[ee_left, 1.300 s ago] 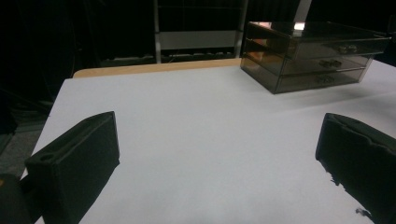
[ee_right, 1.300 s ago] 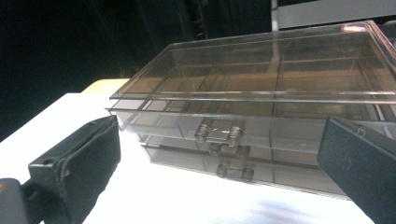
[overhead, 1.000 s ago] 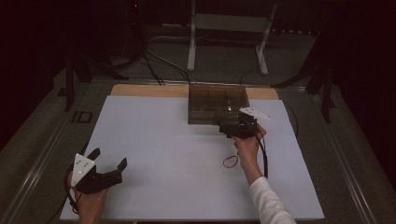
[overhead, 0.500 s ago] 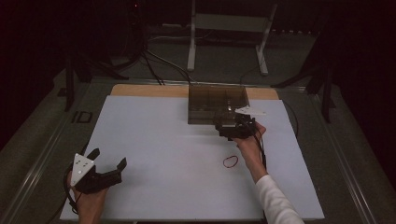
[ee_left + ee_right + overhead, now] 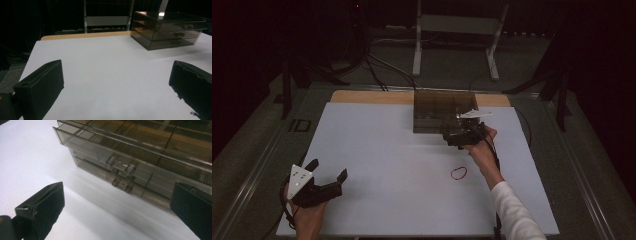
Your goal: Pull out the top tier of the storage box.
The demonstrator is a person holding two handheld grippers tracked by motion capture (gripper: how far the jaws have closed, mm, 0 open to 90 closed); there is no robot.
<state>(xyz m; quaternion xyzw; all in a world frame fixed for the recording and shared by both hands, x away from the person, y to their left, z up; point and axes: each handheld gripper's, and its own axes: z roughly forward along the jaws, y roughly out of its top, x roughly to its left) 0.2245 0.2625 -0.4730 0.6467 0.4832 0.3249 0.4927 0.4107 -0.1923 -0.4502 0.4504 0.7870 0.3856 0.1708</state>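
At the far edge of the white surface (image 5: 377, 150) stands the smoky drawer box (image 5: 437, 112), and the right gripper (image 5: 117, 207), jaws wide apart, is just before its front. The drawer handles (image 5: 120, 167) lie straight ahead between the jaws, their bars running crosswise. The left gripper (image 5: 328, 176), also spread and empty, rests at the near left corner, well apart from the box.

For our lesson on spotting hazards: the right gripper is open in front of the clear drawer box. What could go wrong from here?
1. The drawer handles are small and stacked close, so the open right gripper might catch the wrong one or slip off.
2. The drawer box looks light and nothing holds it; the left gripper is far off, so a pull might drag the whole box.
3. The red rubber band lies beside the right forearm, which might knock it.
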